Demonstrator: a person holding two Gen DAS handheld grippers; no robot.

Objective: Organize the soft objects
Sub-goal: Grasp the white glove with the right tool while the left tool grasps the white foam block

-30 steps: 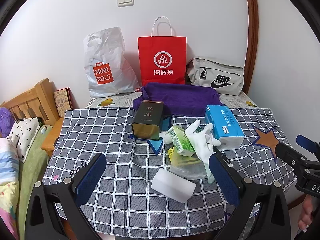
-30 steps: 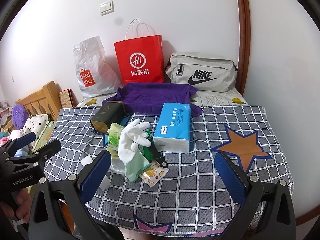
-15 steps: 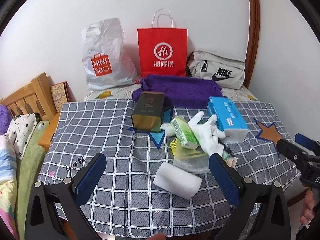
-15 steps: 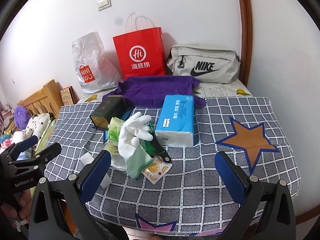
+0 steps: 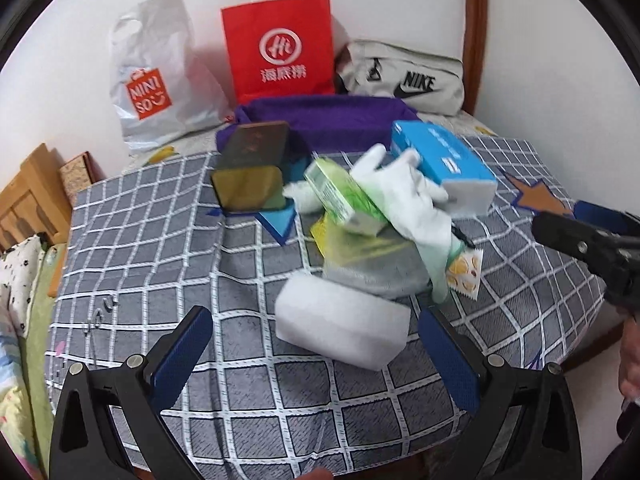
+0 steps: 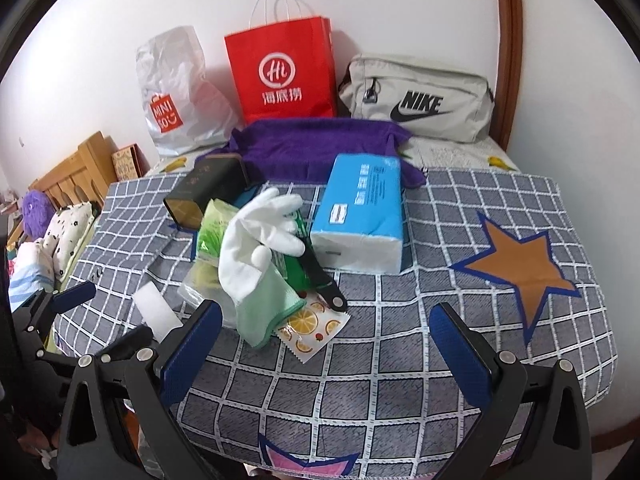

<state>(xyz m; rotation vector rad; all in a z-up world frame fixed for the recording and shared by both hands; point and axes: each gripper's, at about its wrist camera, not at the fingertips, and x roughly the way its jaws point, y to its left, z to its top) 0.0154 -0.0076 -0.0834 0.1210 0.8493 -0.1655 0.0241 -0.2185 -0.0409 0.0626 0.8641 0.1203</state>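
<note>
A white foam block (image 5: 344, 320) lies on the checked cloth just ahead of my open, empty left gripper (image 5: 316, 360); it also shows in the right wrist view (image 6: 156, 312). A white-and-green glove (image 6: 260, 256) drapes over a pile with a green pack (image 5: 340, 196) and a clear bag (image 5: 368, 264). A blue tissue pack (image 6: 360, 216) lies to the right of the pile. A purple towel (image 6: 316, 140) lies behind it. My right gripper (image 6: 324, 352) is open and empty, in front of the glove and a citrus sachet (image 6: 312, 328).
A dark tin box (image 5: 252, 168) stands left of the pile. A Miniso bag (image 5: 156, 76), a red paper bag (image 5: 280, 44) and a Nike pouch (image 6: 416, 100) line the wall. A black tool (image 6: 320, 276) lies beside the glove. Bedding (image 5: 20, 264) is at the left.
Both grippers have moved forward and down towards the pile. The foam block now sits close between the left gripper's fingers. Nothing on the cloth has moved.
</note>
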